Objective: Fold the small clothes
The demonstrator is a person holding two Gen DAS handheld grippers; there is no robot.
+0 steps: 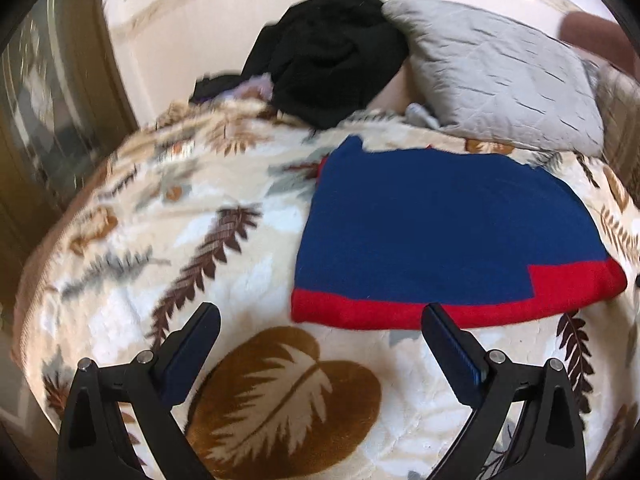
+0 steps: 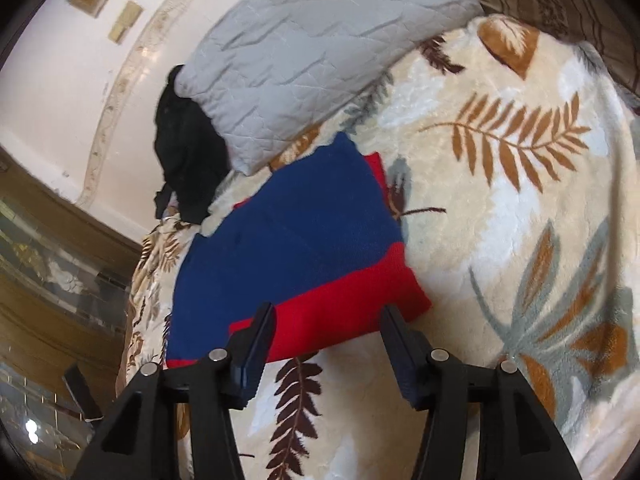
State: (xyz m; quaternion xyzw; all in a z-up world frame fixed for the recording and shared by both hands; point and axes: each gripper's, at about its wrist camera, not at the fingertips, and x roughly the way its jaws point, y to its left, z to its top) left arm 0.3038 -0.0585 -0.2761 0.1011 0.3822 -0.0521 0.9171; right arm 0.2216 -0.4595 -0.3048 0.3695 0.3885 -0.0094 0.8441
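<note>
A folded blue garment with a red hem (image 1: 440, 224) lies flat on the leaf-patterned blanket (image 1: 200, 240). My left gripper (image 1: 320, 312) hovers open just short of the red hem, nothing between its fingers. In the right wrist view the same blue and red garment (image 2: 296, 240) lies ahead of my right gripper (image 2: 328, 312). That gripper stands open over the garment's red corner, and its pads press on nothing.
A grey quilted pillow (image 1: 500, 72) and a heap of black clothes (image 1: 332, 64) lie at the head of the bed. A wooden mirrored cabinet (image 2: 48, 260) stands beside the bed. A pale wall (image 1: 180, 20) rises behind.
</note>
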